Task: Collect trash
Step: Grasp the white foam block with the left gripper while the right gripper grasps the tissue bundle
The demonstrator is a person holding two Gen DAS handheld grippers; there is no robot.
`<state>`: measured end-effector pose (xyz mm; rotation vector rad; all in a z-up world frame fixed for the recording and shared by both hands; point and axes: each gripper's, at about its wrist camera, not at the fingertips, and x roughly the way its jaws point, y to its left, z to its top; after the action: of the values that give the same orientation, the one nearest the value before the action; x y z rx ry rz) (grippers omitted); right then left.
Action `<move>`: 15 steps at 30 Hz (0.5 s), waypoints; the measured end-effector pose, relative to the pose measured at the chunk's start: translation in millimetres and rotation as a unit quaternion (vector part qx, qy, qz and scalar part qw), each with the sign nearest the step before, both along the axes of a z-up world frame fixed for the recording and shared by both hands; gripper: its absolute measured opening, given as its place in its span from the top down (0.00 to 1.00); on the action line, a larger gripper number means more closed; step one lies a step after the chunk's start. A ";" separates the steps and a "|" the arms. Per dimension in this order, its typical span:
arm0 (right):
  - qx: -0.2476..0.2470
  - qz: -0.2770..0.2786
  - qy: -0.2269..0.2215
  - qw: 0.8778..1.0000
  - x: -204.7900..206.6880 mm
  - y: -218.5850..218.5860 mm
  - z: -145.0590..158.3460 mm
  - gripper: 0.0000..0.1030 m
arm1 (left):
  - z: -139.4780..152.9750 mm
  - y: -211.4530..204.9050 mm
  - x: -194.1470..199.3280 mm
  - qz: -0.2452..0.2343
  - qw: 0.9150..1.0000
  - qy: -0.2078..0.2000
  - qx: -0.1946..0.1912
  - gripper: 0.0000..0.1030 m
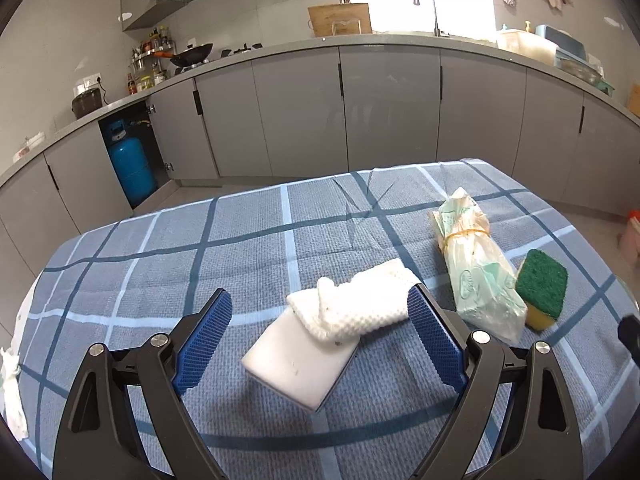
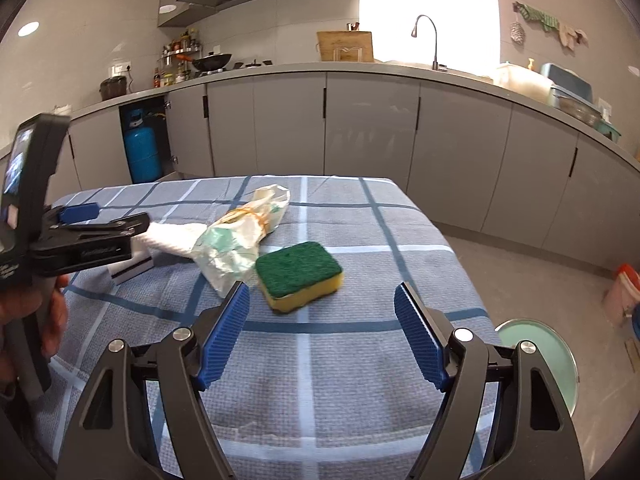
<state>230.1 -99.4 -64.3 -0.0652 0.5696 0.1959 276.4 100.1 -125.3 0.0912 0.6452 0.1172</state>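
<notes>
On the blue checked tablecloth (image 1: pixel 200 248) lies a white sponge block (image 1: pixel 296 364) with a crumpled white cloth (image 1: pixel 360 304) draped over its far end. My left gripper (image 1: pixel 320 294) stands open, its jaws on either side of the cloth and apart from it. To the right lie a plastic bag bundle (image 1: pixel 476 260) bound with a rubber band and a green-and-yellow sponge (image 1: pixel 542 292). In the right wrist view my right gripper (image 2: pixel 322 286) is open just short of that sponge (image 2: pixel 298 274), the bag bundle (image 2: pixel 240 236) beyond it. The left gripper (image 2: pixel 116 216) shows at the left there.
A crumpled white tissue (image 1: pixel 10 392) lies at the table's left edge. A hand (image 2: pixel 52 320) holds the left gripper's handle. Right of the table, on the floor, are a round pale-green lid (image 2: pixel 536 360) and an orange bucket (image 2: pixel 624 288). Grey cabinets (image 2: pixel 360 128) line the far wall.
</notes>
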 end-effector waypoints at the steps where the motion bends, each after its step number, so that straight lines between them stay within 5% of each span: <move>1: -0.001 0.001 0.001 1.000 -0.6 1.3 -0.5 0.28 | -2.6 -1.1 2.8 -0.001 1.000 0.003 0.001 0.17; 6: -0.002 0.004 0.007 1.000 0.1 4.2 -5.0 0.27 | -13.5 -6.6 11.4 -0.020 1.000 0.021 -0.004 0.46; 9: 0.000 0.005 0.009 1.000 0.9 4.5 -6.4 0.27 | -18.2 -9.1 9.3 -0.023 0.999 0.025 -0.005 0.51; 12: -0.001 0.007 0.008 1.000 1.8 7.1 -6.2 0.27 | -18.9 -8.0 7.2 -0.025 0.999 0.028 -0.007 0.78; 15: -0.002 0.012 0.005 1.000 3.0 11.8 -4.7 0.27 | -13.8 -7.6 1.5 -0.028 0.999 0.018 -0.006 0.84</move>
<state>233.1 -87.6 -69.0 -0.0756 0.5803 0.2193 277.9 92.5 -139.1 0.0994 0.6789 0.0574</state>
